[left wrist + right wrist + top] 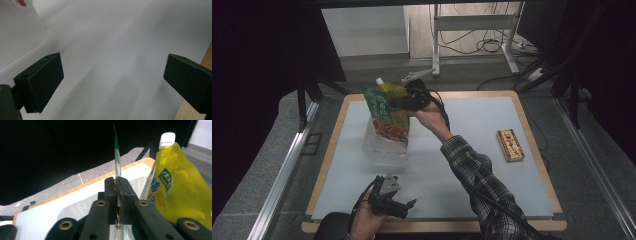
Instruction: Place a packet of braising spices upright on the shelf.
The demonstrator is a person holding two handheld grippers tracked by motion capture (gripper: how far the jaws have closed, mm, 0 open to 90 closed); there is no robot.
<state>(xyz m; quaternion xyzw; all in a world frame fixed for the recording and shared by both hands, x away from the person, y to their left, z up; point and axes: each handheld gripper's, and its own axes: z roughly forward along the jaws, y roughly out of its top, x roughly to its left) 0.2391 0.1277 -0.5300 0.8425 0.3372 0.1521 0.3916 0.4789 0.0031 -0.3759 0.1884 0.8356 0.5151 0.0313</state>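
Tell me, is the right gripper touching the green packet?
Touching. In the right gripper view, the right gripper has its two jaws shut flat on the thin edge of the green packet, with no gap on either side.

A wood-edged white table (472,150) carries a clear plastic bin (384,149) and a small box (510,145).

Room and obstacles on the table

A clear bin (384,147) stood left of the table's (472,150) middle, with a green packet (379,105) and a yellow spouted pouch (391,89) held above it toward the far left corner by the right gripper (412,97), its jaws pinched on the packet's edge. A flat box (510,145) lay near the right edge. Between bin and box the white surface lay bare. The left gripper (404,205), jaws spread, hung over the near edge with bare surface ahead.
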